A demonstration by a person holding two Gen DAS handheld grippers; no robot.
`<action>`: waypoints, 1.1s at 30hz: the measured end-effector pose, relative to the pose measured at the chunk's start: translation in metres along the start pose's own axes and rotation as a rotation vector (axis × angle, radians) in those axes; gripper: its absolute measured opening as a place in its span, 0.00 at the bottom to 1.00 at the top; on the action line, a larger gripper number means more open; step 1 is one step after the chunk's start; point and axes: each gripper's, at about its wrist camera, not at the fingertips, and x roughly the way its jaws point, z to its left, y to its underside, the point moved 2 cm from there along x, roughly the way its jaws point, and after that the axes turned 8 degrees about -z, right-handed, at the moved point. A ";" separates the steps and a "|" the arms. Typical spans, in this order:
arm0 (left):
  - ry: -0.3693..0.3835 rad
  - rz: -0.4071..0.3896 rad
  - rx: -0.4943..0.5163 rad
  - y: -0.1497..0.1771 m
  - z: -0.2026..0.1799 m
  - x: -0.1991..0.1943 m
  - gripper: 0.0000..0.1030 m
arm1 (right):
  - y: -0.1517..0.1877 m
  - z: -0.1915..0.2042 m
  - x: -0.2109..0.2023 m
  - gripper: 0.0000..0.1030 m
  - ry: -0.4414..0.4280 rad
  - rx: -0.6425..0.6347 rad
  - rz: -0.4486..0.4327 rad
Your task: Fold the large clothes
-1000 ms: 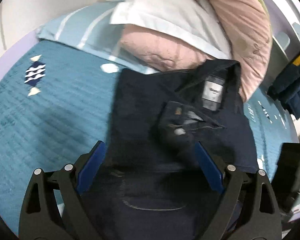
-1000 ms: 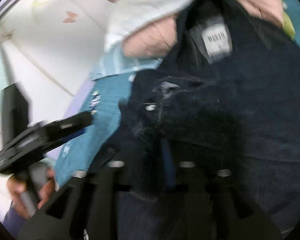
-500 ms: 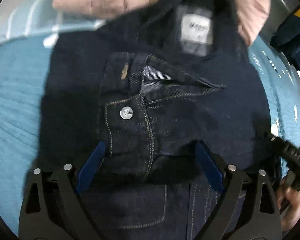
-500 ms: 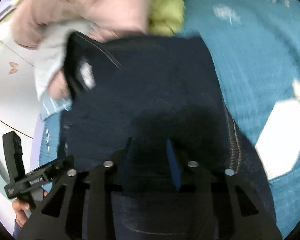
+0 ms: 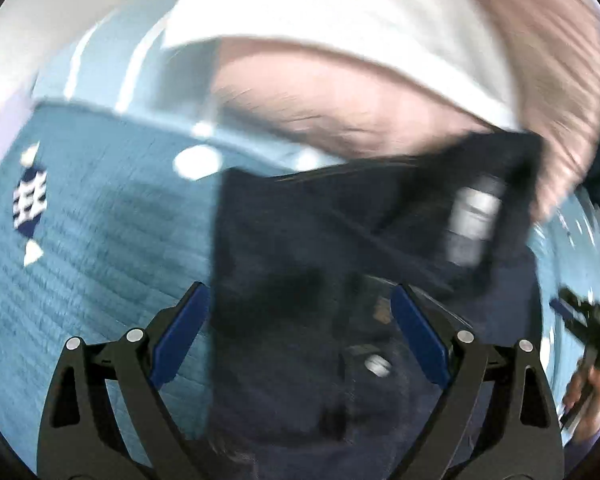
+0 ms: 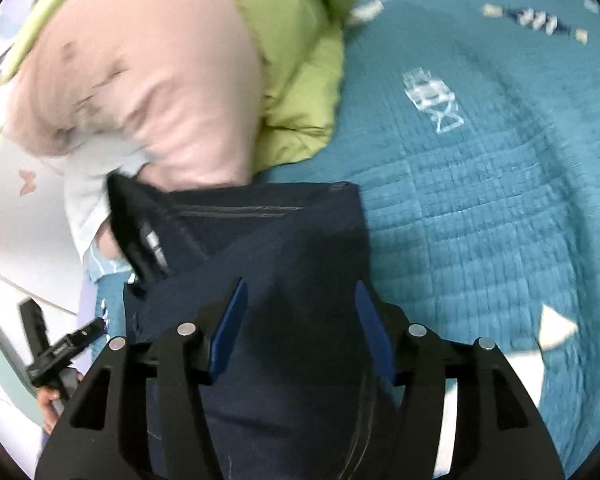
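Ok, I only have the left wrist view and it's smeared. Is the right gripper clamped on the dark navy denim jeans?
Observer: No. The right gripper has just been opening its jaws; the blue pads stand apart over the dark navy denim jeans, pinching nothing.
Operator: Anything behind the pillow on that side?
Observer: A lime-green padded quilt lies against the pink pillow, just past the jeans' far edge.
Operator: And the jeans' right edge?
Observer: It runs straight, lying on the teal quilted bedspread.
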 end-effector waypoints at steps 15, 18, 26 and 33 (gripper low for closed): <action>-0.085 0.014 -0.049 -0.016 0.025 0.071 0.90 | -0.023 -0.030 0.054 0.57 -0.154 0.080 0.024; -0.085 0.002 -0.039 -0.019 0.015 0.078 0.89 | -0.027 -0.026 0.059 0.55 -0.167 0.082 0.019; -0.113 -0.010 0.132 -0.027 -0.023 0.071 0.12 | -0.032 -0.018 0.048 0.09 -0.176 0.068 -0.051; 0.060 -0.095 0.083 -0.032 -0.019 -0.010 0.07 | -0.029 0.028 -0.026 0.09 -0.300 0.008 -0.100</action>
